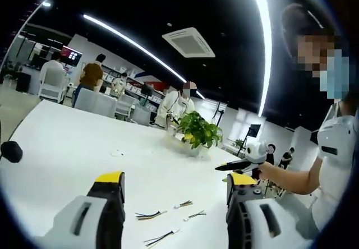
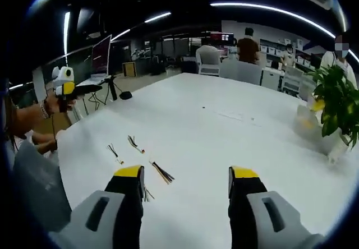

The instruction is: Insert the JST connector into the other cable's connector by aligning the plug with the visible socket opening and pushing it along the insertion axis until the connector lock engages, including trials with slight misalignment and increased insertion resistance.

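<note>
Both grippers, left gripper [image 1: 175, 188] and right gripper [image 2: 187, 183], hang with jaws apart, holding nothing. Cable pieces [image 1: 150, 215] lie loose on the white table [image 1: 67, 142]. I judge pickup comes first: I should lower squarely and pinch one cable behind its connector.

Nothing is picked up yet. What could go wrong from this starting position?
1. Several small cable pieces lie loose and close together on the white table; either open gripper might pinch the wrong one or two at once.
2. The cables are thin and flat on the table, so the left gripper could slip off the wires rather than seize a connector.
3. The potted plant stands just beyond them and might be knocked.
</note>
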